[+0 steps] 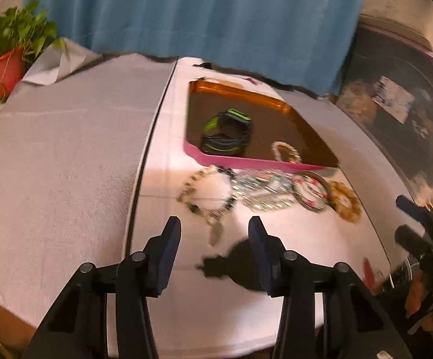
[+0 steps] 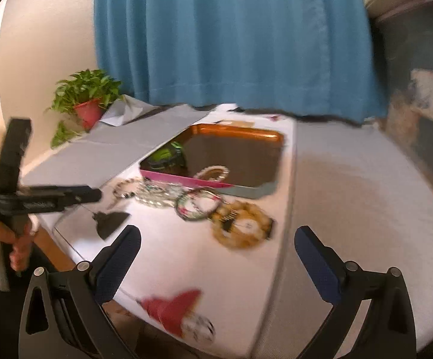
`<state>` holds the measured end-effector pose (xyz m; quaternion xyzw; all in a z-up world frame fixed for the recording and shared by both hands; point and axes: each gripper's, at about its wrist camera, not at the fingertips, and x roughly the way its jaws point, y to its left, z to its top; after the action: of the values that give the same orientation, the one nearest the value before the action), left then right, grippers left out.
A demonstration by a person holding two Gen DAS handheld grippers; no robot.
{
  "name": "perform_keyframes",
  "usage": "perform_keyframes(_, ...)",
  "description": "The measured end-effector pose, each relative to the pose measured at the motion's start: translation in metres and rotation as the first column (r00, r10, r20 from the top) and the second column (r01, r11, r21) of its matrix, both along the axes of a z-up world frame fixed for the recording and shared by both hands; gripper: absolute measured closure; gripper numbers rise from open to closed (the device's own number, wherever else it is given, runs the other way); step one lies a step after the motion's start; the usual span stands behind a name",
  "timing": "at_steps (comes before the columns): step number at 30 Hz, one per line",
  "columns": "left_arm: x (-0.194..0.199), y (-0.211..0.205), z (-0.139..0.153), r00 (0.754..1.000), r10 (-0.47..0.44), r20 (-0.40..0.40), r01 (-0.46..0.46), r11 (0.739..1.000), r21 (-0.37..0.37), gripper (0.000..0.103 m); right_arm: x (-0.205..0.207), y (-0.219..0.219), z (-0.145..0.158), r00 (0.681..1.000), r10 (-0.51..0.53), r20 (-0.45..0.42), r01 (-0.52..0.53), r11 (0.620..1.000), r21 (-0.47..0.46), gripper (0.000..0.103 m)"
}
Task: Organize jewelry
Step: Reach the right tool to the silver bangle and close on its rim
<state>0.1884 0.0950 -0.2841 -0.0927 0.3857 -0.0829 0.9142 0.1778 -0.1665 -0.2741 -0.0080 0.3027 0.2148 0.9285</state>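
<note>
A pink-rimmed tray [image 1: 240,161] [image 2: 183,181] with a brown floor sits on the white table. In it lie a black-and-green watch [image 1: 227,133] [image 2: 168,157] and a pale bead bracelet [image 1: 287,151] [image 2: 212,173]. In front of the tray lies a jewelry pile: a dark-and-pale bead necklace [image 1: 207,193] [image 2: 125,191], a silvery chain heap [image 1: 261,193] [image 2: 156,196], a patterned bangle [image 1: 310,191] [image 2: 197,203] and an amber bead bracelet [image 1: 346,199] [image 2: 242,224]. My left gripper [image 1: 215,232] is open, hovering before the necklace. My right gripper [image 2: 218,242] is open wide, just short of the amber bracelet.
A grey cloth [image 1: 60,155] covers the table's left part. A potted plant [image 1: 10,59] [image 2: 89,101] stands at the back left, a blue curtain [image 1: 204,15] behind. A red-and-white object [image 2: 177,311] lies near the table's front edge. The left hand-held gripper [image 2: 22,197] shows at left.
</note>
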Motion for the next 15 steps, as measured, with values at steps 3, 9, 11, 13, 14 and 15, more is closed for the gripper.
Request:
perform_keyframes(3, 0.019, 0.008, -0.002, 1.0, 0.011, -0.014, -0.011, 1.0, -0.009, 0.061, 0.026, 0.015, -0.011, 0.999, 0.022, -0.04, -0.022, 1.0, -0.005, 0.012)
perform_keyframes(9, 0.039, 0.002, -0.017, 1.0, 0.016, -0.008, -0.015, 0.994, 0.11, 0.089, 0.065, 0.053, -0.027, 0.996, 0.073, -0.057, -0.077, 0.994, -0.073, 0.013)
perform_keyframes(11, 0.039, 0.0, -0.015, 1.0, 0.009, -0.003, -0.008, 0.992, 0.129, 0.09, 0.073, 0.058, -0.032, 0.985, 0.126, -0.121, -0.13, 0.991, -0.026, 0.013)
perform_keyframes(13, 0.038, 0.002, -0.016, 1.0, 0.007, 0.001, -0.007, 0.993, 0.119, 0.09, 0.073, 0.065, -0.036, 0.984, 0.117, -0.132, -0.128, 0.989, -0.075, 0.013)
perform_keyframes(14, 0.038, 0.004, -0.016, 1.0, 0.005, 0.001, -0.006, 0.994, 0.112, 0.09, 0.072, 0.067, -0.037, 0.984, 0.121, -0.129, -0.133, 0.987, -0.087, 0.013)
perform_keyframes(15, 0.039, 0.004, -0.016, 1.0, 0.003, 0.001, -0.003, 0.994, 0.107, 0.09, 0.07, 0.07, -0.038, 0.984, 0.126, -0.126, -0.139, 0.985, -0.102, 0.013)
